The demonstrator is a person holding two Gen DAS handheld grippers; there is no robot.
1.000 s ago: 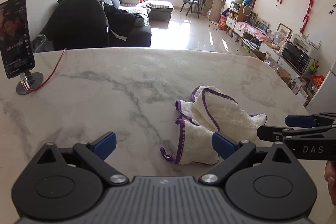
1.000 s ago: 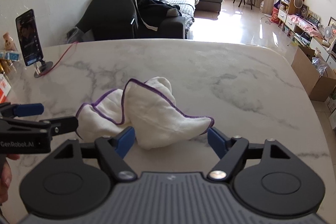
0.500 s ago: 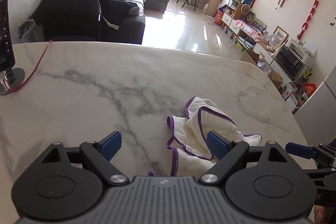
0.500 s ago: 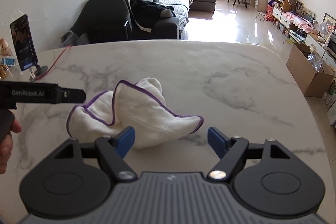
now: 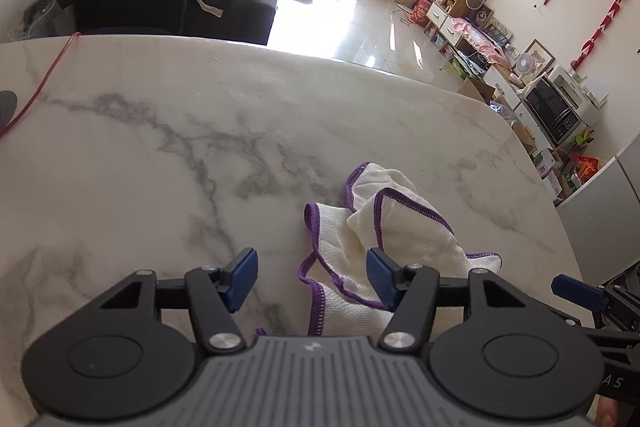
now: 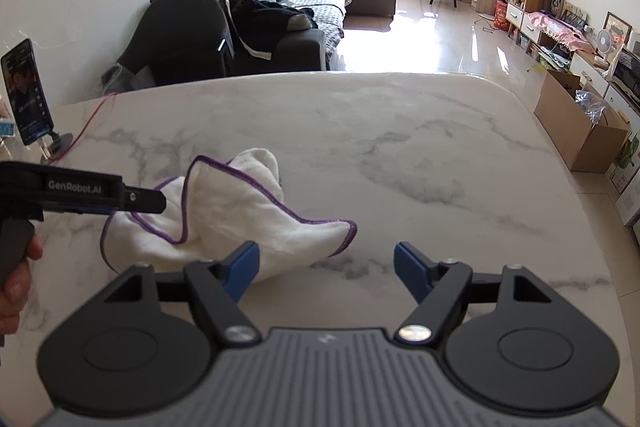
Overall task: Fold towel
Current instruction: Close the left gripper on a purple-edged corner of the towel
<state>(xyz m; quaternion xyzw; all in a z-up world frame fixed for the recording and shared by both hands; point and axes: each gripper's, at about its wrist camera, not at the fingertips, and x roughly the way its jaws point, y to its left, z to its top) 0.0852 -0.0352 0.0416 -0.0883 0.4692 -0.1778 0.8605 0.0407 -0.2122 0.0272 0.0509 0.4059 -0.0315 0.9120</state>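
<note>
Lay crumpled in a loose heap on the near right part of the marble table [image 5: 160, 155]: a white towel [image 5: 404, 227] with purple-stitched edging, unfolded, its layers bunched and overlapping. Had one hemmed corner pointing right toward the table's near edge, seen clearly from the right wrist view as towel [image 6: 240, 215].

Left gripper [image 5: 312, 277]: released, blue pads spread wide, nothing between them. Hovered over the near left portion of the cloth, right fingertip [image 5: 380, 277] in front of the fabric, left one over bare marble. Cannot tell whether the pad touched the cloth. Seen also from the other camera as a black bar at the far left, above the cloth's left edge.

Right gripper [image 6: 326, 267]: likewise released, jaws wide apart and empty. Left fingertip [image 6: 242, 269] overlapping the near edge of the heap, right one over bare marble beyond the pointed corner.

Stood at the far left of the table: a phone [image 6: 26, 99] on a small stand, red cable [image 6: 94, 119] trailing off the far edge. Beyond, a dark sofa [image 6: 240, 23] and a sunlit floor.
</note>
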